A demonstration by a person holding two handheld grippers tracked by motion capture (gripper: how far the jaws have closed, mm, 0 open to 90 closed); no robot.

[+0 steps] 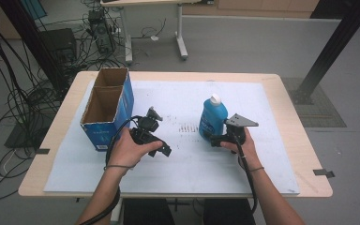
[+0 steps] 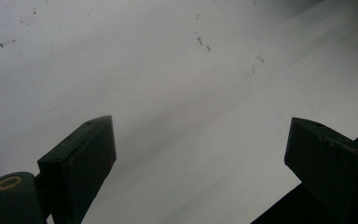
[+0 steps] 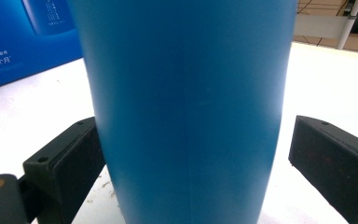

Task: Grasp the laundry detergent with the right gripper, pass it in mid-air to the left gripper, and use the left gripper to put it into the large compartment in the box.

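From the high view I have the blue bottle standing upright on the white mat, right of centre, its white cap on top. My right gripper sits at the bottle's base on the near side, grey plate on top of it, the cable trailing back along my forearm.

In the right gripper view the bottle stands between the two black jaws. The left jaw looks pressed against the bottle's wall or very nearly so; the right jaw stands off with a visible strip of mat between it and the bottle. So I read this gripper as spread around the bottle, not clamped on it.

My left gripper is held low over the mat, left of centre, well apart from the bottle. In the left gripper view its jaws stand wide apart with nothing but the scuffed mat between them.

The cardboard box with blue printed sides stands at the left of the mat, just beside my left hand. It is open at the top and split into two compartments; both show bare brown inner walls, and I see nothing in either, though the bottoms are partly hidden from this angle
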